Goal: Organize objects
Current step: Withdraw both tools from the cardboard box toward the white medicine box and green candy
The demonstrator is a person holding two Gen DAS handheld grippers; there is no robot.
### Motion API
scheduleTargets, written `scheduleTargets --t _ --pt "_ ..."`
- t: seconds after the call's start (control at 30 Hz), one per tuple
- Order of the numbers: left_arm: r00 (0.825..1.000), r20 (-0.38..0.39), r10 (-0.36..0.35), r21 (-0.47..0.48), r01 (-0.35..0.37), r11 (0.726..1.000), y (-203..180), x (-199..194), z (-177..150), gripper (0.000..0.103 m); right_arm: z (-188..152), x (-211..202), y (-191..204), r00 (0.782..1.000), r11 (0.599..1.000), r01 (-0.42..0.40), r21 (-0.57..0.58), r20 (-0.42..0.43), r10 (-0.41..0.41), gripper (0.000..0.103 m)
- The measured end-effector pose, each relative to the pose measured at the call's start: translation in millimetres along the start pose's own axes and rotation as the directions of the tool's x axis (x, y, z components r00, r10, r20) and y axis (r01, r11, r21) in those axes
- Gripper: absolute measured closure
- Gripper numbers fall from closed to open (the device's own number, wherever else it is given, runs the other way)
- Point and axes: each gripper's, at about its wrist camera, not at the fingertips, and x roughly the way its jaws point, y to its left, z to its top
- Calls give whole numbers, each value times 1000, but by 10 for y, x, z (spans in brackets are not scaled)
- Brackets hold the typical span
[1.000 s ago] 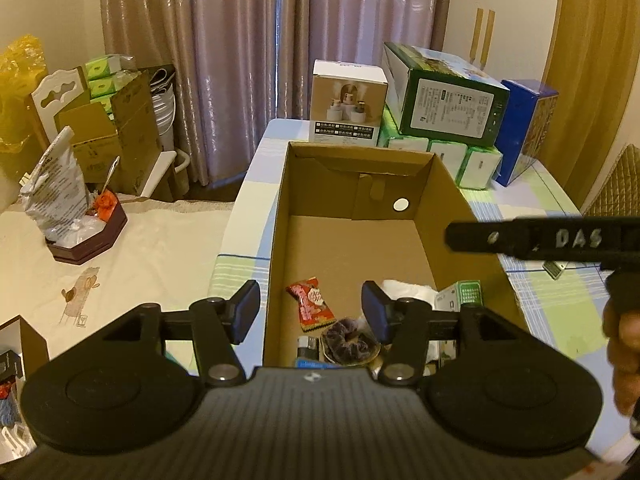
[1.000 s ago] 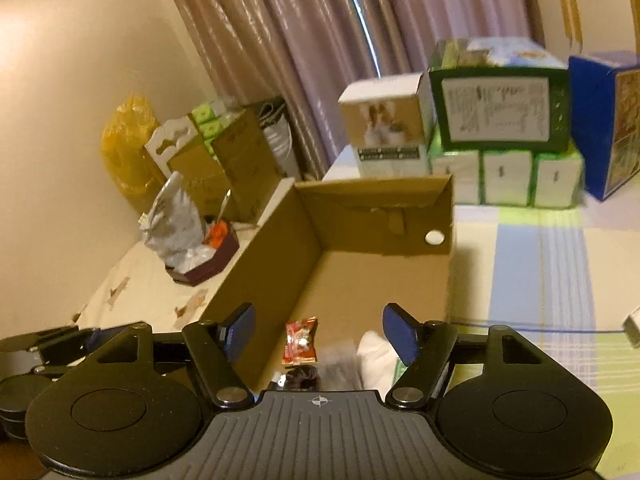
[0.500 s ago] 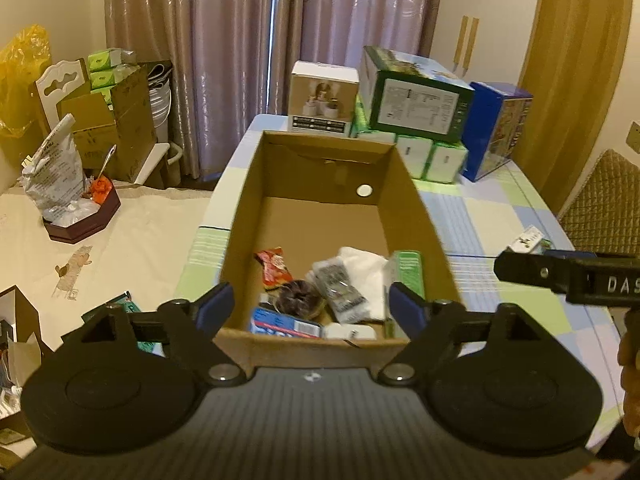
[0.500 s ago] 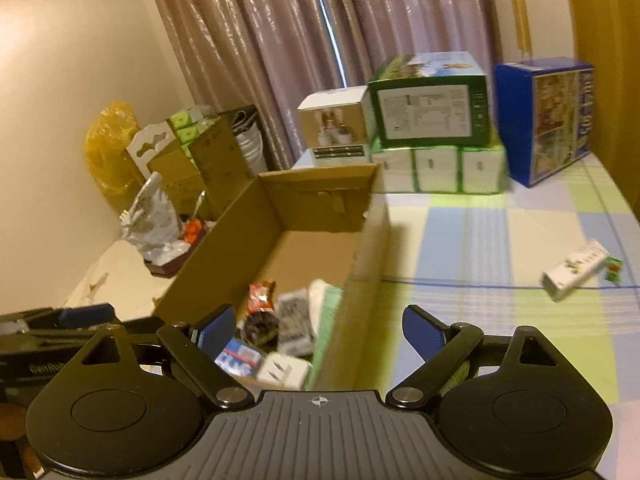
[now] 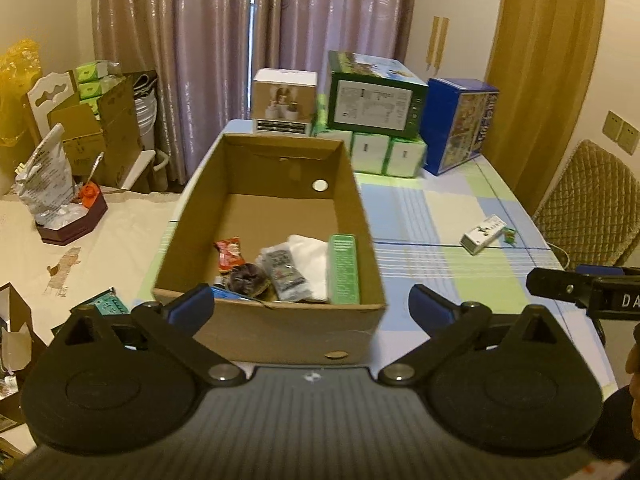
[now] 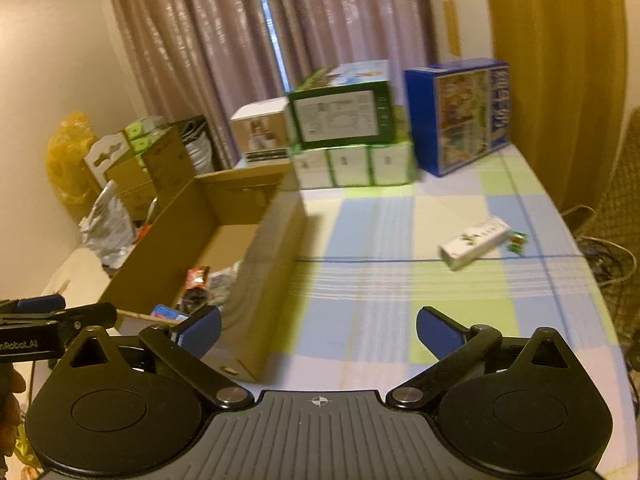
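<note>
An open cardboard box stands on the checked tablecloth. Inside lie a red snack packet, a dark round item, a grey packet, white cloth and a green box. A white carton lies on the table to the right, with a small green item beside it. My left gripper is open, in front of the box's near wall. My right gripper is open, above the table right of the box. Nothing is held.
Stacked boxes and a blue box stand at the table's far end. A quilted chair is at the right. Left of the table are cardboard boxes, a dark tray with a bag and curtains behind.
Both grippers have pulled back from the box and opened wider. The right gripper has swung right, bringing the white carton into view. The box contents are unchanged.
</note>
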Motion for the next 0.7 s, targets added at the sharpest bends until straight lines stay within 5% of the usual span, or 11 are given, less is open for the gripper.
scheduleTargets --t 0.7 --pt "992 -3 -126 85 126 988 -848 34 10 1 -115 -592 -897 991 980 127 151 28 -133 2"
